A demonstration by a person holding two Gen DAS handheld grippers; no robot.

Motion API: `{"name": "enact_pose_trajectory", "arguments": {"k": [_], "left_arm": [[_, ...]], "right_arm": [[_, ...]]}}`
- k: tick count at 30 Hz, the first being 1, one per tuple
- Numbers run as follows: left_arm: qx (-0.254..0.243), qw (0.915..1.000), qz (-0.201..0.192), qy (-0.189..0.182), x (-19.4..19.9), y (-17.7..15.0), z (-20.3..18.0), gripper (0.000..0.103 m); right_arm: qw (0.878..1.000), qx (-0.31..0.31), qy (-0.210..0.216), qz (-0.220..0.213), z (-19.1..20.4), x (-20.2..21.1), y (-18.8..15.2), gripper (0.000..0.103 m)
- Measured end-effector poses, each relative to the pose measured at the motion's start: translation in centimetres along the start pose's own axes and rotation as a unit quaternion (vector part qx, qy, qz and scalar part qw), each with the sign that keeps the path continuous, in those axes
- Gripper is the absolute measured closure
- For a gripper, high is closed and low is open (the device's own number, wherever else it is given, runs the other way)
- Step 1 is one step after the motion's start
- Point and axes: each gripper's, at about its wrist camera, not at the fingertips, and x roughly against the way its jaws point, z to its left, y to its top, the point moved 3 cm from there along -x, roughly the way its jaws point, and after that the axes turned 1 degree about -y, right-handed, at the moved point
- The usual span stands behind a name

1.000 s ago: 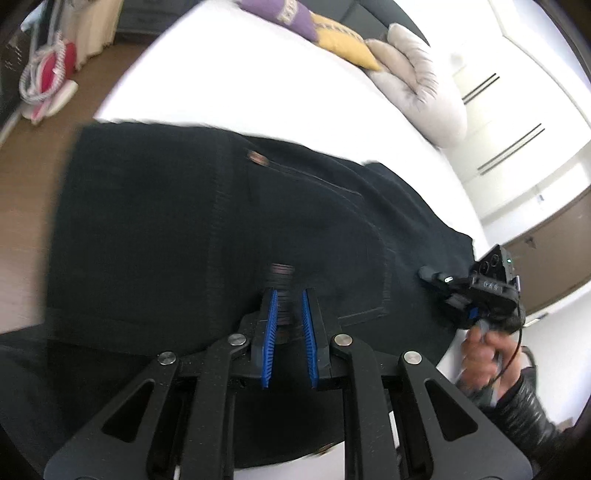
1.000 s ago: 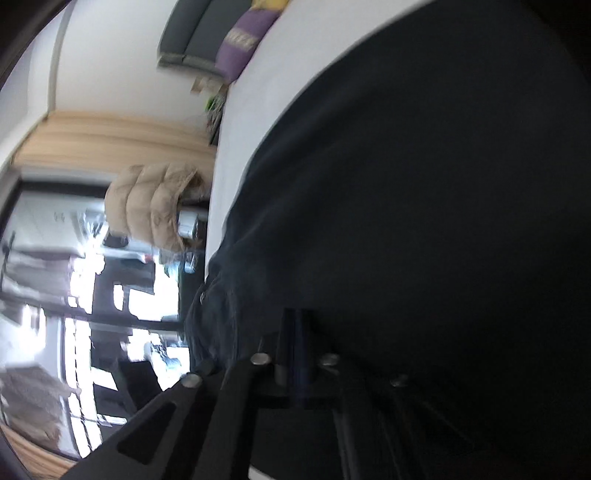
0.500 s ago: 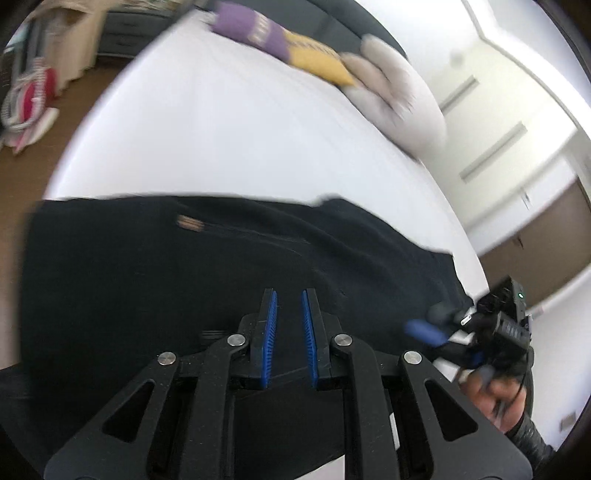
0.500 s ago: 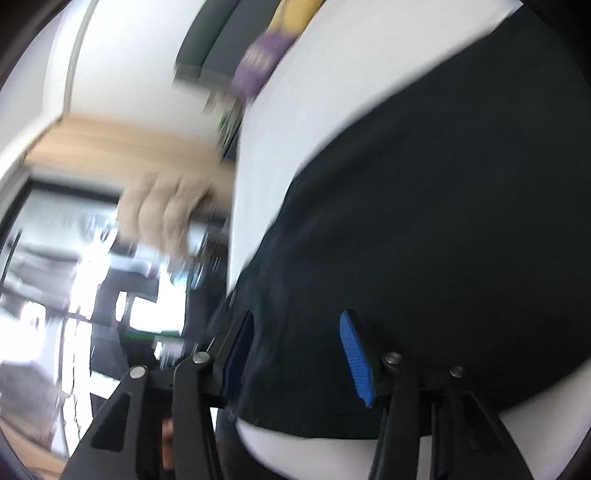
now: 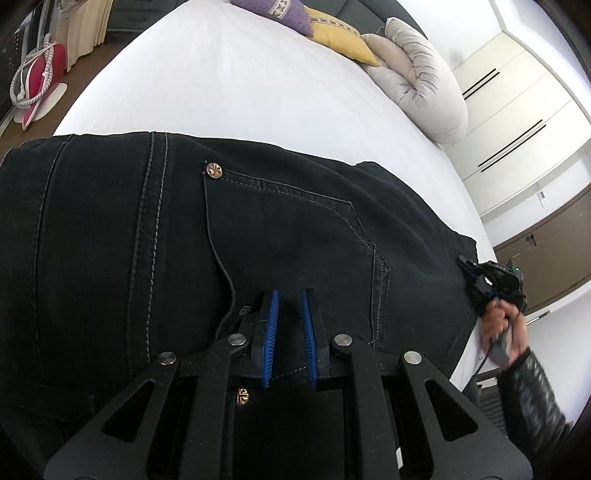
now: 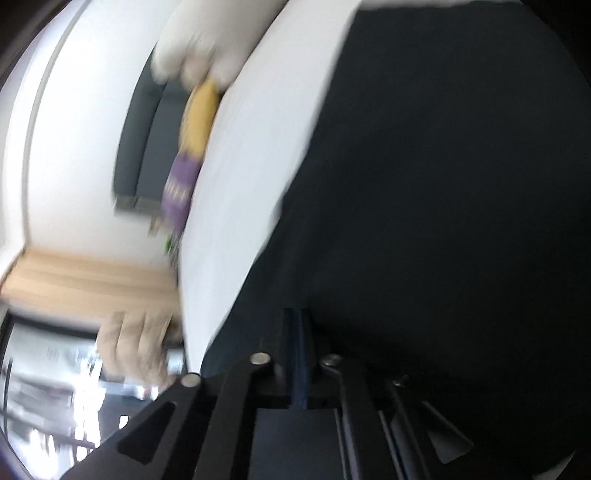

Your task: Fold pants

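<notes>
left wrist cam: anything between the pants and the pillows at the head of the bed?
Nothing. In the left wrist view only bare white sheet lies between the pants and the purple pillow, yellow pillow and folded duvet.

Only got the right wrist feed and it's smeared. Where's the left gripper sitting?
Observer: The left gripper hovers over the back pocket of the black jeans. Its jaws are slightly apart, with nothing between them.
Operator: The right gripper looks shut on cloth here. Which part of the jeans?
Observer: Their far right edge, close to the side of the white bed.
Operator: Are the jeans lying flat?
Observer: Yes, spread flat with the pocket side up. A copper rivet shows at the pocket corner.
</notes>
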Motion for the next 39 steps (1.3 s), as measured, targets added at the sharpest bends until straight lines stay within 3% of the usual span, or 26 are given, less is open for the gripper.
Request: {"name": "enact_pose_trajectory", "arguments": {"k": [3,4,5,6,7,9,12,16,19,20,23,28,33,35,36,39], "left_arm": [[0.001,1.0,0.003,0.003,-0.2,0.0,-1.1,0.09],[0.001,1.0,0.004,0.005,-0.2,0.1,-1.2,0.09],[0.001,0.9999,0.004,0.009,-0.2,0.3,-1.5,0.09],[0.001,0.9999,0.002,0.016,0.1,0.6,-1.7,0.09],[-0.001,0.9998,-0.002,0.021,0.1,0.8,-2.1,0.09],[-0.002,0.9998,-0.01,0.016,-0.1,1.4,-3.3,0.09],[-0.015,0.9998,-0.012,0.0,0.2,1.6,-4.9,0.09],[-0.03,0.9995,0.003,-0.014,-0.8,1.5,-6.9,0.09],[-0.035,0.9991,0.015,-0.018,-1.6,1.2,-7.8,0.09],[-0.037,0.999,0.018,-0.018,-1.9,1.0,-8.0,0.09],[-0.025,0.9988,0.038,-0.017,-3.3,0.4,-7.6,0.09],[-0.003,0.9987,0.041,-0.03,-4.0,-0.1,-6.7,0.09],[-0.005,0.9987,0.043,-0.029,-4.4,-0.4,-6.6,0.09],[-0.002,0.9986,0.043,-0.032,-4.4,-0.5,-6.4,0.09],[-0.002,0.9986,0.043,-0.032,-4.5,-0.4,-6.2,0.09],[-0.003,0.9985,0.043,-0.033,-4.3,-0.4,-5.9,0.09]], "right_arm": [[0.995,-0.005,-0.061,-0.081,-3.2,5.6,6.0,0.103],[0.99,-0.003,-0.089,-0.106,-3.5,8.0,6.7,0.091],[0.987,-0.001,-0.096,-0.129,-3.7,10.4,7.6,0.068],[0.985,0.005,-0.087,-0.147,-4.1,13.9,8.9,0.055],[0.983,0.015,-0.081,-0.162,-3.7,16.0,8.8,0.035],[0.979,0.041,-0.068,-0.187,-3.0,19.7,7.4,0.027],[0.984,0.032,-0.024,-0.173,-2.1,20.8,3.5,0.027],[0.99,-0.028,0.01,-0.135,-5.6,20.1,-0.4,0.034],[0.991,-0.056,-0.005,-0.122,-5.2,16.8,-0.7,0.038],[0.99,-0.067,0.009,-0.123,-5.7,16.6,-0.7,0.038],[0.987,-0.1,0.025,-0.126,-7.3,16.3,0.3,0.046],[0.989,-0.085,0.031,-0.117,-5.9,14.0,2.9,0.049],[0.986,-0.103,0.045,-0.121,-5.6,11.3,5.8,0.066],[0.985,-0.111,0.051,-0.122,-5.9,11.0,6.3,0.085],[0.984,-0.118,0.056,-0.121,-6.3,10.9,6.5,0.089],[0.982,-0.123,0.074,-0.123,-6.6,10.4,6.9,0.093]]}}
